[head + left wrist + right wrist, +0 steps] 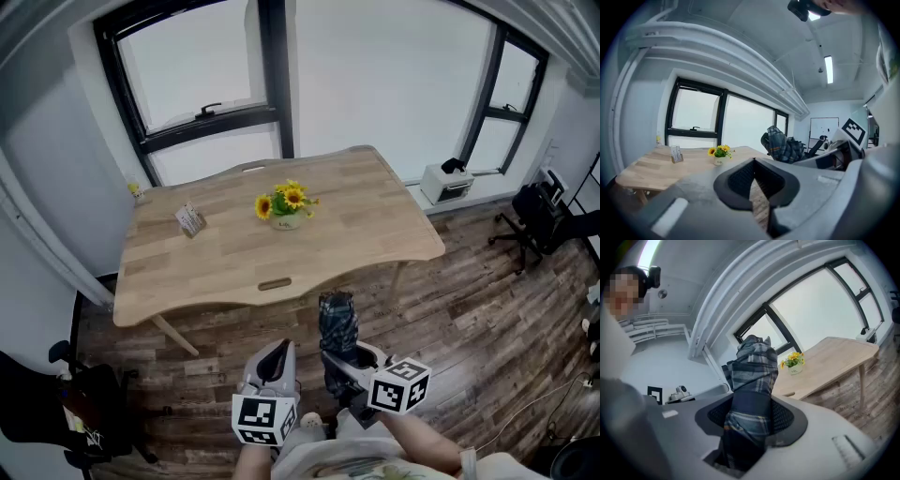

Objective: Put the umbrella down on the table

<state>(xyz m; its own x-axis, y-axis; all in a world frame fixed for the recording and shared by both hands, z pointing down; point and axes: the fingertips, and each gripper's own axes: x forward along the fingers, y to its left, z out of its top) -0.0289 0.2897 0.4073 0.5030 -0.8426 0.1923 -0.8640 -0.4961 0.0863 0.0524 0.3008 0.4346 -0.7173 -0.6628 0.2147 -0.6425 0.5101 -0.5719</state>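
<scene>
A folded plaid umbrella [337, 322] stands upright in my right gripper [339, 361], which is shut on its lower part; in the right gripper view the umbrella [752, 380] fills the space between the jaws of that gripper [750, 420]. It is held over the floor, just in front of the wooden table [356, 220] near its front edge. My left gripper [277, 361] is beside it on the left, shut with nothing in it. In the left gripper view that gripper [753, 161] has its jaws closed, and the umbrella [783, 145] shows to the right.
On the table stand a pot of yellow flowers [286, 208] and a small card holder [190, 220]; a small bottle [139, 192] is at its far left corner. A black office chair [536, 217] and a white device [445, 181] are at the right. Dark equipment [84, 412] is at lower left.
</scene>
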